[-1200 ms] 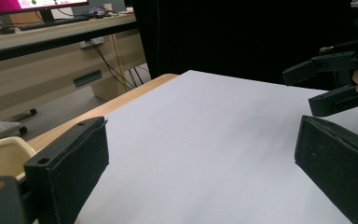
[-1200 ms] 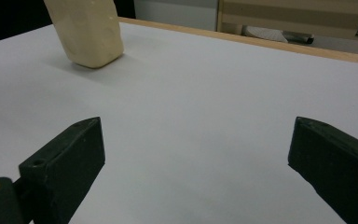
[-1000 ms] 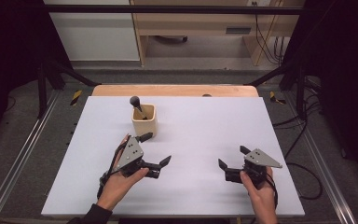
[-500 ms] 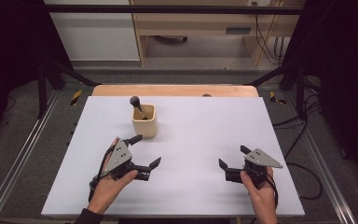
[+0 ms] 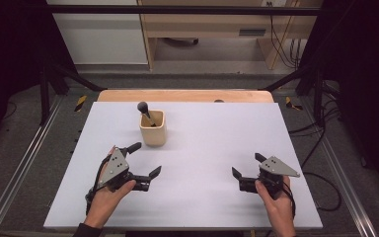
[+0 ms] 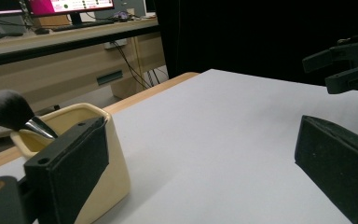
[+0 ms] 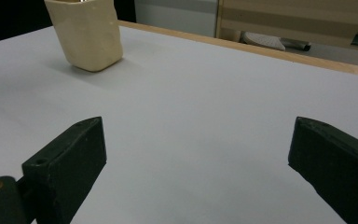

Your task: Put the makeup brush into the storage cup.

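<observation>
Tabletop [image 5: 202, 148]: white sheet over a wooden board, wood edge showing beyond the cup. Cup [image 5: 152, 127]: cream, squarish, upright, the landmark here, standing left of the tabletop's centre. Left gripper [image 5: 145, 159]: just nearer the person than the cup, jaws spread wide, holding nothing; one jaw close beside the cup wall. Right gripper [image 5: 247, 166]: well apart from the cup, to its right, jaws spread, empty. Brush [image 5: 145, 112]: standing in the cup, dark bristle head up, leaning away from the person.
</observation>
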Tool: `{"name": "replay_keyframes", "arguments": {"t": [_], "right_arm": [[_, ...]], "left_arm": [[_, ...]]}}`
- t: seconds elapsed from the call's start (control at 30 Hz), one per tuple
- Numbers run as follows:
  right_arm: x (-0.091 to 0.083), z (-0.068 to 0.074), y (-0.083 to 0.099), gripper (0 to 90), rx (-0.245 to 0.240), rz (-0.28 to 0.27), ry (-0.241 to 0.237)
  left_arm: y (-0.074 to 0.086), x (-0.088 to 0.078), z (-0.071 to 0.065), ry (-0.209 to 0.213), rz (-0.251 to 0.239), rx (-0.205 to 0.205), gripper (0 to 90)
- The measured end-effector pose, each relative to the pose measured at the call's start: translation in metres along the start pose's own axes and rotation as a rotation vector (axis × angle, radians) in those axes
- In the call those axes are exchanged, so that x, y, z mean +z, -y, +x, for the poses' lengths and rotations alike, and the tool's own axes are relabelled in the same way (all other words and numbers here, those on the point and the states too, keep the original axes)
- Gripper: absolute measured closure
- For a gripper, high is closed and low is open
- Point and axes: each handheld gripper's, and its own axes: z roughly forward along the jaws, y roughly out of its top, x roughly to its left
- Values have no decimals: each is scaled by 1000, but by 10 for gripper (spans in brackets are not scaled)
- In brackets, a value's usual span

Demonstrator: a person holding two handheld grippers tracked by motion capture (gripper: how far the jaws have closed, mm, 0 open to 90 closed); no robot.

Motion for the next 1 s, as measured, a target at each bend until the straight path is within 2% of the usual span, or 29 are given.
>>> {"name": "replay_keyframes", "arguments": {"t": [0.47, 1.0], "right_arm": [[-5, -4, -10, 44, -33, -17, 10], [-13, -12, -10, 45, -41, -13, 36]], "left_arm": [[-2, -24, 17, -41, -15, 6, 26], [8, -50, 34, -94, -37, -13, 26]]}}
